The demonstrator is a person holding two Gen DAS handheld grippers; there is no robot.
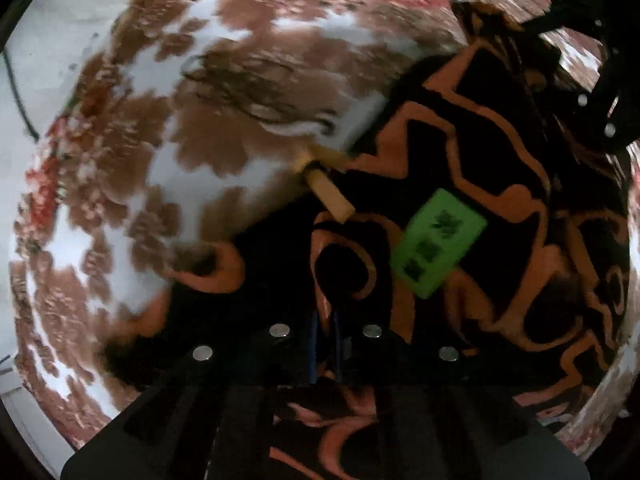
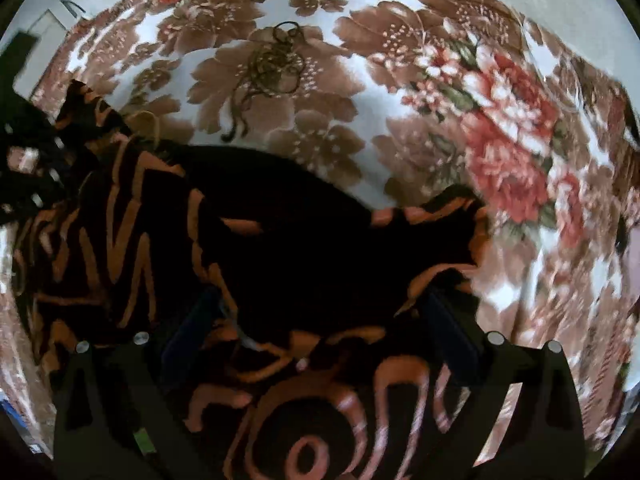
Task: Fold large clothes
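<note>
My left claw [image 1: 326, 344]: matte black frame, four round silver studs, thin blue pads. My right claw [image 2: 320, 320]: same black build, silver studs on the finger mounts, dark blue pads.

We can read no text anywhere. The only thing bearing print is a bright green rectangular tag [image 1: 439, 241], seen from the left wrist camera, lying on the black garment with orange swirling lines [image 1: 500, 184]. It carries three rows of dark marks, too blurred for us to tell letters or numbers. We find no brand or sign beside that tag.
</note>
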